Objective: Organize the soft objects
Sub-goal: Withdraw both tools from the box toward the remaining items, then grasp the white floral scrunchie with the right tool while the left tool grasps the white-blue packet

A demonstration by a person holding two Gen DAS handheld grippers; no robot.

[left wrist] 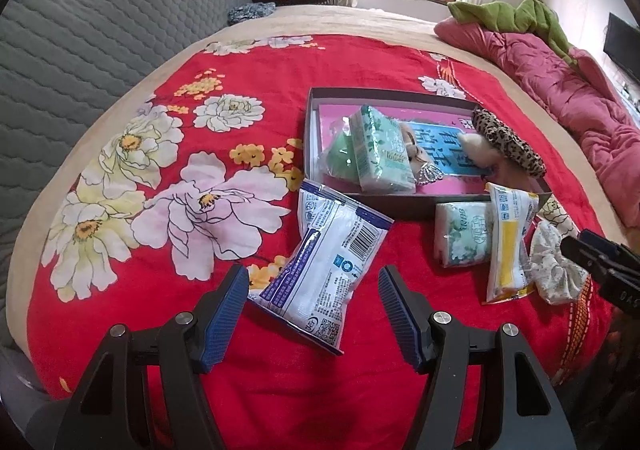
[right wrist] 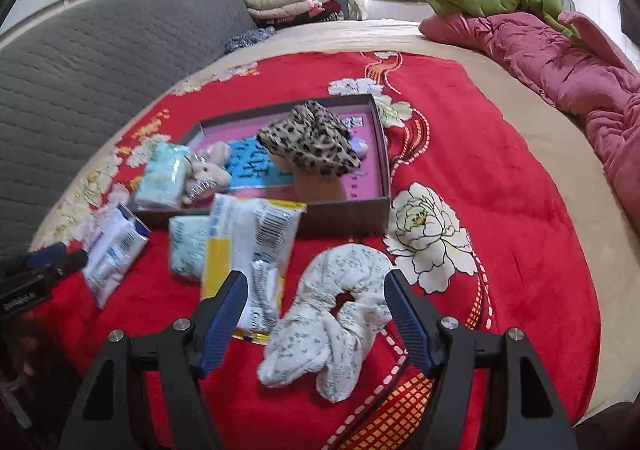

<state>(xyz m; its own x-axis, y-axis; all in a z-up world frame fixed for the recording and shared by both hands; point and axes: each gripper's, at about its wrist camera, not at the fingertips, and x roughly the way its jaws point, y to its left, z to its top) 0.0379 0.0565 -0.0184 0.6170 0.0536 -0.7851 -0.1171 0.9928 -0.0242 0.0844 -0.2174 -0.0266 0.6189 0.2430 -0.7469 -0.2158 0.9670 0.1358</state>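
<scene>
Scrunchie (right wrist: pixel 340 314) lies between the spread-wide right gripper (right wrist: pixel 312 314) — best pinched at its bunched middle — while the left gripper (left wrist: pixel 312 310), also released, straddles a tissue pack (left wrist: pixel 324 270).

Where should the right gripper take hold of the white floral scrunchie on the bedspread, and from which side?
Probably from above, across the band near its hole. The white floral scrunchie lies flat and already sits between the right gripper's open fingers; the ring is narrower there than its bunched lower end.
</scene>
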